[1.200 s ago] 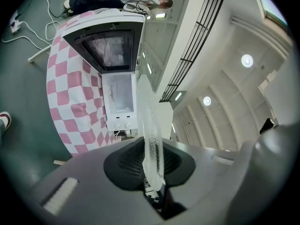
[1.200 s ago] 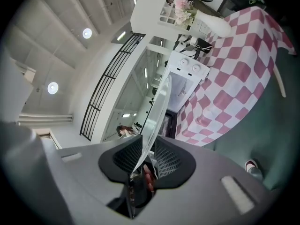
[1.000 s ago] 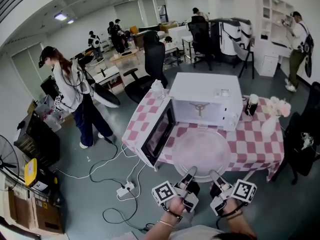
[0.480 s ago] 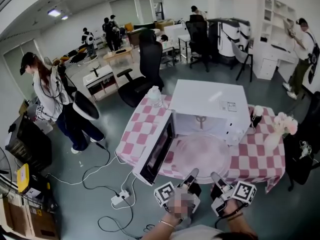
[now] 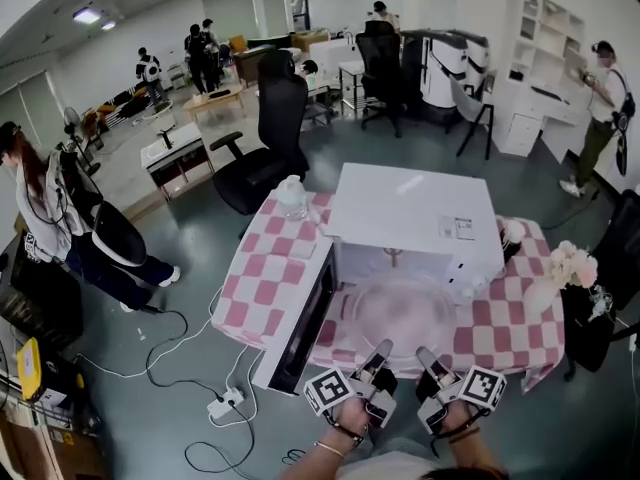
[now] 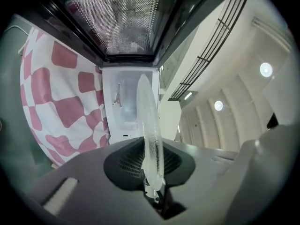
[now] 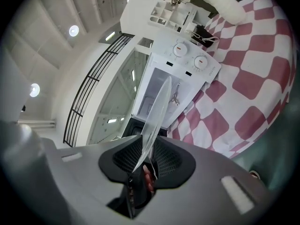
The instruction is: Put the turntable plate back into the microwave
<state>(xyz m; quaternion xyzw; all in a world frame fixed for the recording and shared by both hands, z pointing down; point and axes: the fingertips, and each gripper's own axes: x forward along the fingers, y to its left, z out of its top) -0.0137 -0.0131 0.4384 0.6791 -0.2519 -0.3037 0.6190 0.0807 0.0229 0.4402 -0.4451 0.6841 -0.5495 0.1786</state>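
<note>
The left claw (image 5: 379,358) and right claw (image 5: 428,361) each clamp the glass turntable plate (image 5: 400,310) by its near rim, side by side before the open microwave (image 5: 410,203) (top sticker (image 5: 457,228) unreadable).

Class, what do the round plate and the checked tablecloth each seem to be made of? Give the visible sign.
The plate is most likely clear glass, smooth and glossy: the pink checks show through it. The tablecloth looks like soft cloth or thin vinyl, pink and white: it hangs down over the edges. Which of the two, the look leaves open.
</note>
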